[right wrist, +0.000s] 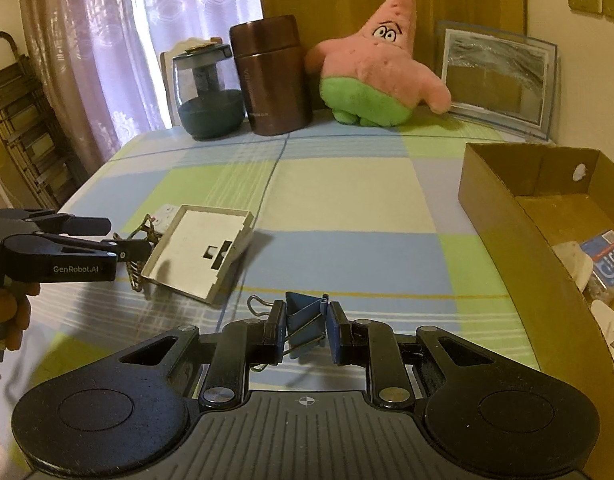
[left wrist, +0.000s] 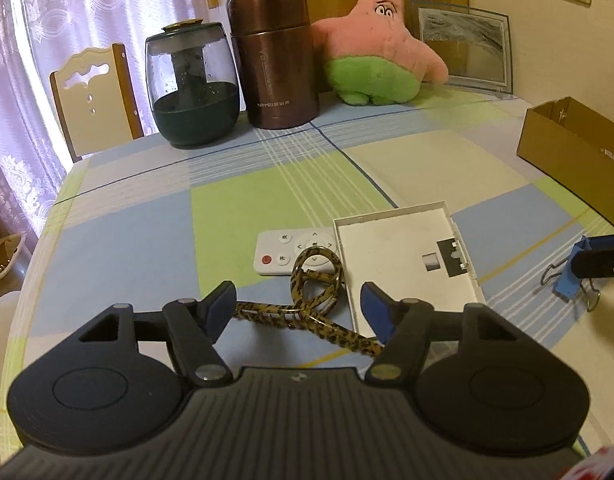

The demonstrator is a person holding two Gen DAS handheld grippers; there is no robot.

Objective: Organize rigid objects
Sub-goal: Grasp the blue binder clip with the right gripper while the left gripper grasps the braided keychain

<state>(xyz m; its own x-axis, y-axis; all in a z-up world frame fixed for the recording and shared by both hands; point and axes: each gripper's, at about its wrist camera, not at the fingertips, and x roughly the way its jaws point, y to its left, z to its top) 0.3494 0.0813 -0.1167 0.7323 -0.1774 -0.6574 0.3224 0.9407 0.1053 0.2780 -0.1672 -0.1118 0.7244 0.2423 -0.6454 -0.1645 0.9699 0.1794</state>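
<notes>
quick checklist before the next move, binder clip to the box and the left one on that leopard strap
1. Right hand-held gripper shut on the blue binder clip: ok.
2. Cardboard box open on top: ok.
3. Table between clip and box free of things: ok.
4. Leopard strap between the left hand-held gripper fingers: ok.
5. Left pads pressing the strap: not ok, a gap shows.
6. Strap free of the white remote and white tray: cannot tell.
</notes>
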